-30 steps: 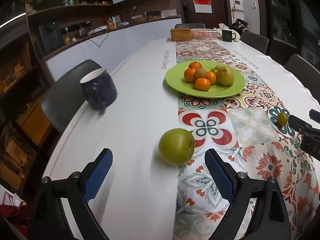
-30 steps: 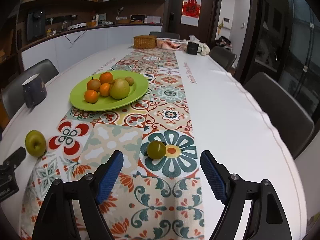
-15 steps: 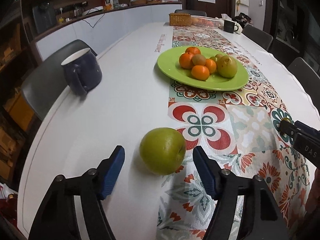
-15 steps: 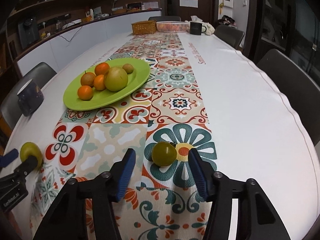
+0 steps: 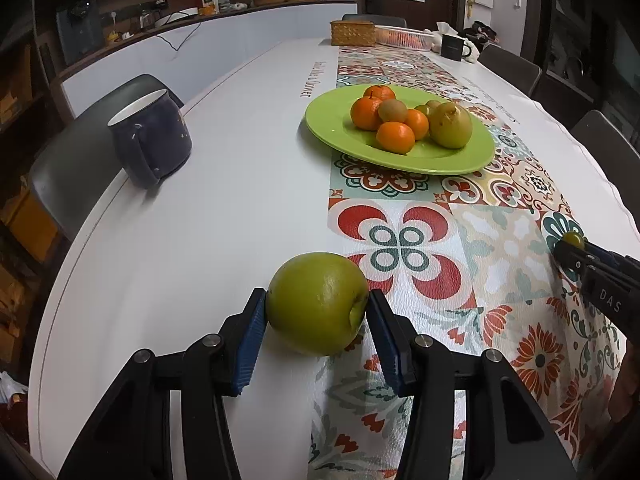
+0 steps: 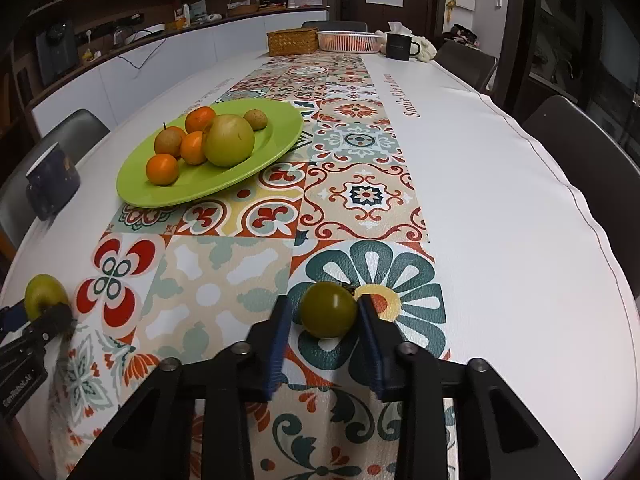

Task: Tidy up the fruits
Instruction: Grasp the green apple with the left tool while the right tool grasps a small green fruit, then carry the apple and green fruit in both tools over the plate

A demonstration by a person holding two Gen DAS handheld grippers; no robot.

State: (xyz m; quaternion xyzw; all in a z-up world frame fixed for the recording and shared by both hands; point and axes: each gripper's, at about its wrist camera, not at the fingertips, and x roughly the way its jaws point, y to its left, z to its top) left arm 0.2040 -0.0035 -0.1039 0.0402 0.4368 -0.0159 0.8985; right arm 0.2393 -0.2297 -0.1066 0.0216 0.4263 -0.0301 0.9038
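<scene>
We are holding the left gripper (image 5: 317,322) on the large round green apple (image 5: 317,303), both blue pads touching its sides after the jaws have just been closing; the apple is sitting on the white bench (image 5: 208,220) right at the left edge of the patterned tile-print runner (image 5: 432,248). We are holding the right gripper (image 6: 322,322) with its jaws having just been closing around the small round dark-green fruit (image 6: 329,310), which is lying on the teal flower motif of the runner; the right pad is touching it, and on the left pad side we cannot tell whether a thin gap remains. Both fruits are resting on the surface, well short of the round lime-green plate (image 5: 332,120). The plate is sitting farther along the bench, partly on the runner, and is carrying several small orange tangerines (image 5: 395,137), a brown kiwi (image 5: 393,110) and a big yellow-green pear (image 5: 450,125). A dark blue speckled mug with a white inside (image 5: 152,136) is standing near the left bench edge, well apart from the plate. At the far end we are seeing a woven straw basket (image 6: 292,42), a white plastic slatted basket (image 6: 349,41) and a black mug (image 6: 398,47) beside one another. Dark chairs (image 6: 584,160) are lining both sides.
</scene>
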